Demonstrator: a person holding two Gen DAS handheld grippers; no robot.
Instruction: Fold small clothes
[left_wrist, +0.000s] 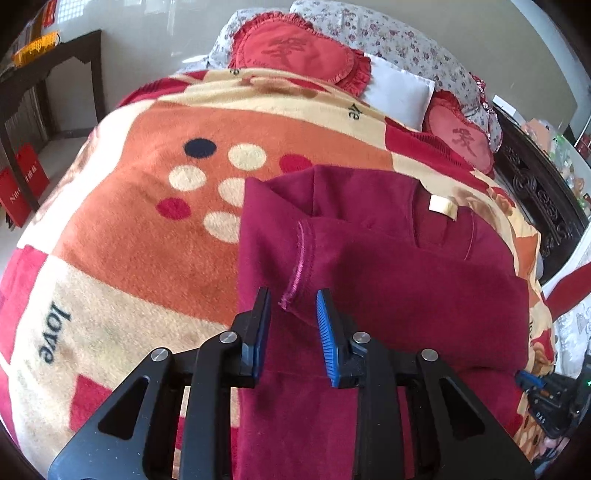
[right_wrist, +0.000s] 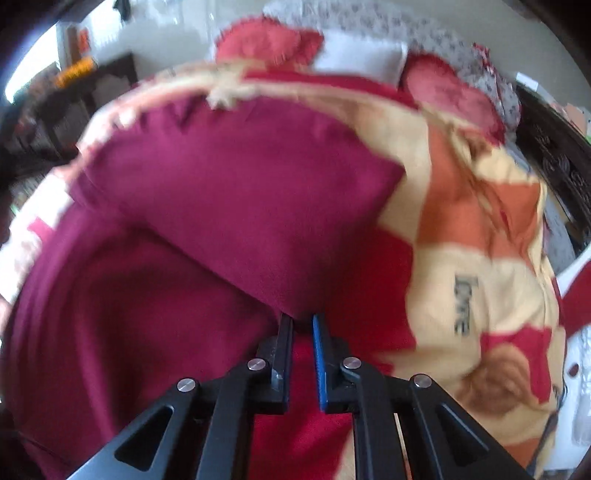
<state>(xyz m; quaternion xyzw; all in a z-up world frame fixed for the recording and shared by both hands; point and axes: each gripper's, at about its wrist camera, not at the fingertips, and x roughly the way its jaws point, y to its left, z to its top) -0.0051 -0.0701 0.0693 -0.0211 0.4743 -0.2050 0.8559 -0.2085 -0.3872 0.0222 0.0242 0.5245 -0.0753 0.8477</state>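
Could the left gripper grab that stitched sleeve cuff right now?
Probably yes. The left gripper is open, and the stitched cuff of the maroon garment ends right between its fingertips, with nothing lying over it.

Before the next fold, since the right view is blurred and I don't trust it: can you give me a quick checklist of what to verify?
1. Left claw free of cloth: ok, open, sleeve cuff lies just ahead.
2. Right claw gripping the maroon garment: cannot tell, fingers nearly closed at a fabric corner.
3. Garment lying on the fleece blanket: ok.
4. Neck label visible: ok.
5. Right view sharp: not ok, motion blur.
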